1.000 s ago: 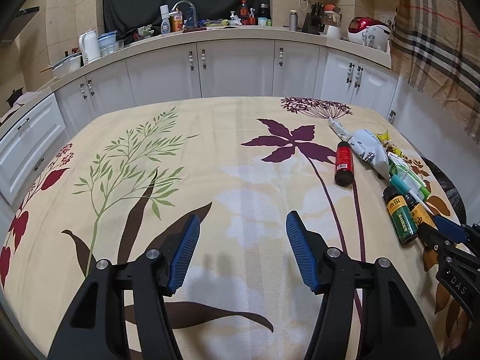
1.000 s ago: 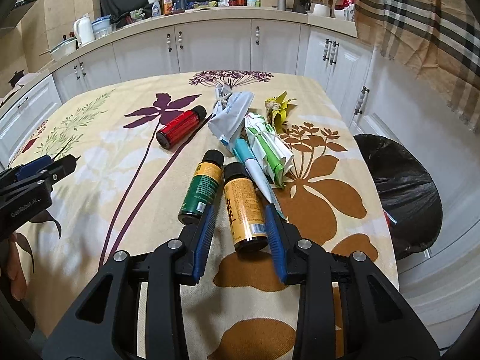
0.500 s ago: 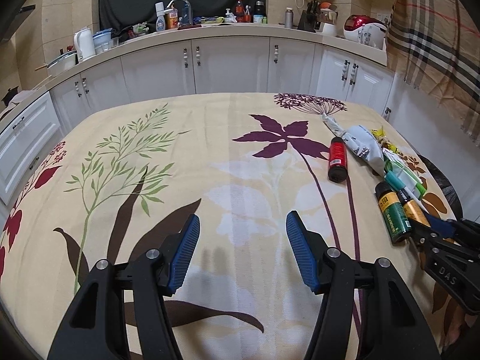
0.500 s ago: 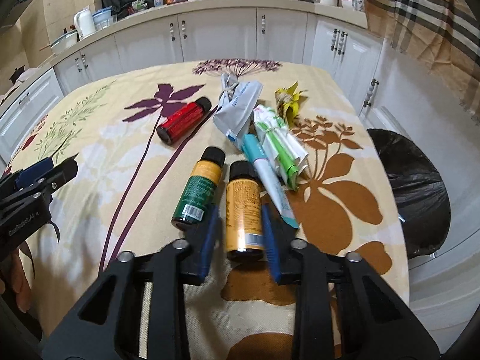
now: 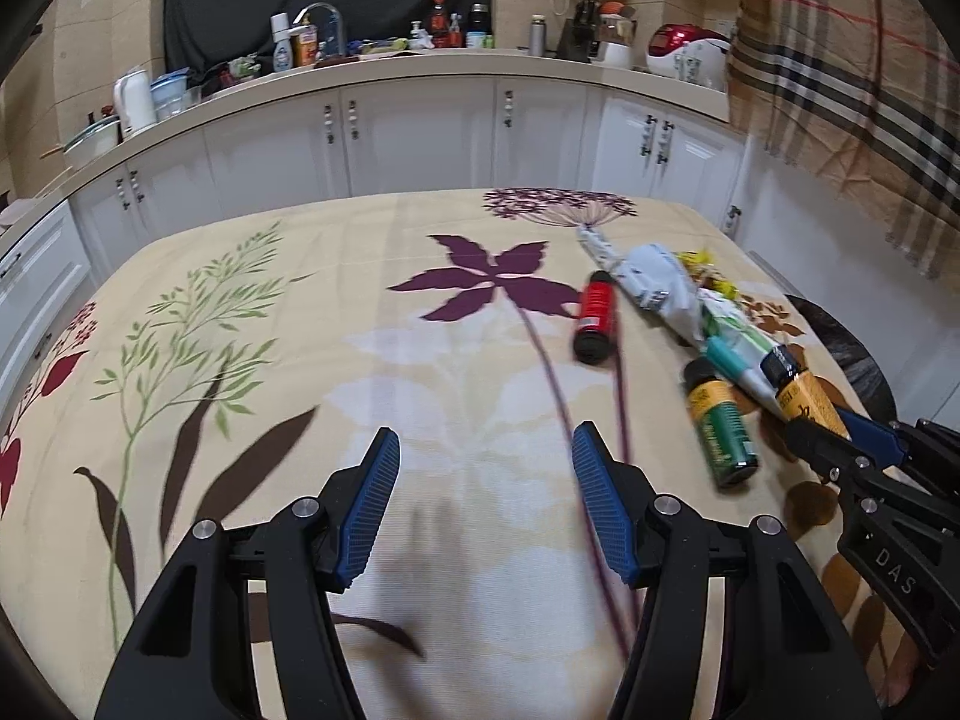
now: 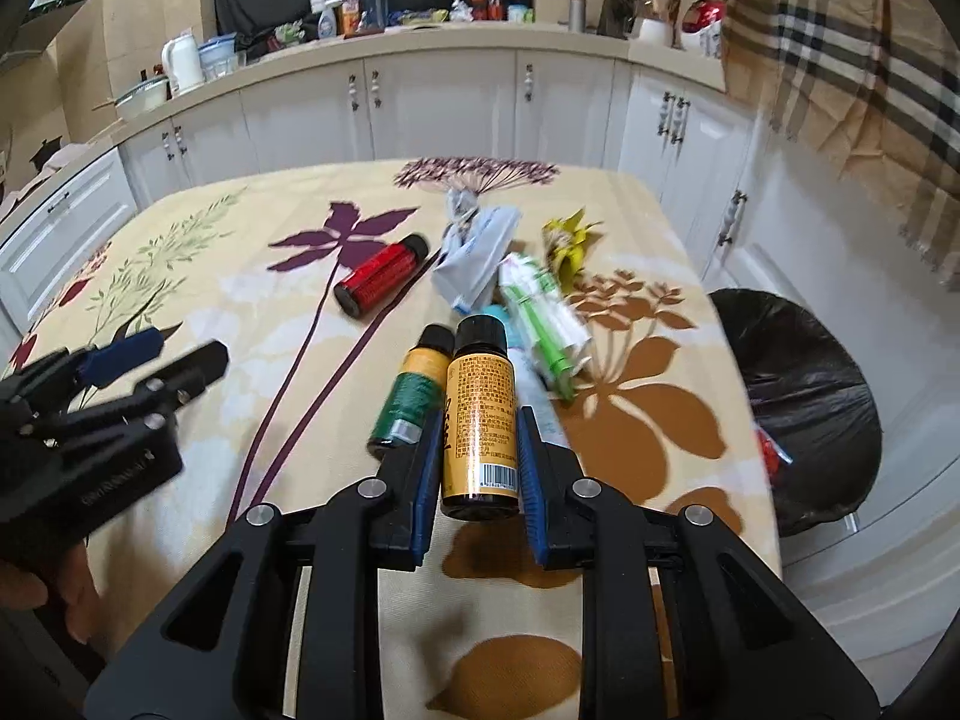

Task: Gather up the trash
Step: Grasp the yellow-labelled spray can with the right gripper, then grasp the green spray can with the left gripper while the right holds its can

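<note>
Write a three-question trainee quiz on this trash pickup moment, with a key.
1. True or false: the right gripper is shut on the orange bottle.
2. Which bottle lies nearest the twisted grey wrapper? A red bottle B green bottle
3. What stands beside the table's right edge?

Key: 1 true. 2 A. 3 a bin lined with a black bag.

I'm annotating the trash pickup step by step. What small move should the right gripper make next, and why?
Probably carry it right toward the black bin bag: the right gripper is shut on the yellow bottle, which looks raised off the tablecloth.
</note>
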Tool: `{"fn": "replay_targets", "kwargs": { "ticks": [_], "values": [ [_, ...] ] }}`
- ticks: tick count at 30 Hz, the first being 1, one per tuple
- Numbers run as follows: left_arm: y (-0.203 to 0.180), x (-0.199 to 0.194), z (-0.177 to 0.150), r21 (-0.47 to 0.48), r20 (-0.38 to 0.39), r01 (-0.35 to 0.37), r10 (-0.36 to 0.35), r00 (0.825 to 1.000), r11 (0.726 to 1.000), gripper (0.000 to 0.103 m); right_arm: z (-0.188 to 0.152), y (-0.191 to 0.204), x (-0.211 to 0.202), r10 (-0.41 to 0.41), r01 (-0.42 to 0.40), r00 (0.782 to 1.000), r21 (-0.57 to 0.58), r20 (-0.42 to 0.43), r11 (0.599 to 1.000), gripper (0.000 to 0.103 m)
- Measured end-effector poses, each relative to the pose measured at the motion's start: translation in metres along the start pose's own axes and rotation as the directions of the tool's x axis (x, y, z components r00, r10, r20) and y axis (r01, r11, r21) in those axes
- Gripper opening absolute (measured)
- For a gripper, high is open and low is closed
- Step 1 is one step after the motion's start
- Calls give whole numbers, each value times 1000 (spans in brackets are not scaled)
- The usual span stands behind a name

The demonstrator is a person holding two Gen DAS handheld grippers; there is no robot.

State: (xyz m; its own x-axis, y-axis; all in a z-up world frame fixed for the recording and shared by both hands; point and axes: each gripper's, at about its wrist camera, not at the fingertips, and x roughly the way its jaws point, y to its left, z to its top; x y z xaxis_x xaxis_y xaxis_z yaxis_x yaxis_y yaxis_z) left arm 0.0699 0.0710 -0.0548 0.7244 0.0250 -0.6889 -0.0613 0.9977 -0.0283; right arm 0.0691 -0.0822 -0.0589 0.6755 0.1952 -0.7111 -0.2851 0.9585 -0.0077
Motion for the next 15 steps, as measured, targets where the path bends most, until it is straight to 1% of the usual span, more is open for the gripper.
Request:
{"fn": "replay_targets", "kwargs": {
  "ticks": [10, 15],
  "values": [
    [-47, 4, 6, 53, -9, 66, -66, 998, 996, 59, -2, -46, -9, -58, 54, 998, 84, 40, 995, 23],
    [-70, 12, 7, 84, -15, 80, -79, 997, 993, 59, -3, -71, -11, -77, 69, 996, 131, 53, 989, 23]
  ]
}}
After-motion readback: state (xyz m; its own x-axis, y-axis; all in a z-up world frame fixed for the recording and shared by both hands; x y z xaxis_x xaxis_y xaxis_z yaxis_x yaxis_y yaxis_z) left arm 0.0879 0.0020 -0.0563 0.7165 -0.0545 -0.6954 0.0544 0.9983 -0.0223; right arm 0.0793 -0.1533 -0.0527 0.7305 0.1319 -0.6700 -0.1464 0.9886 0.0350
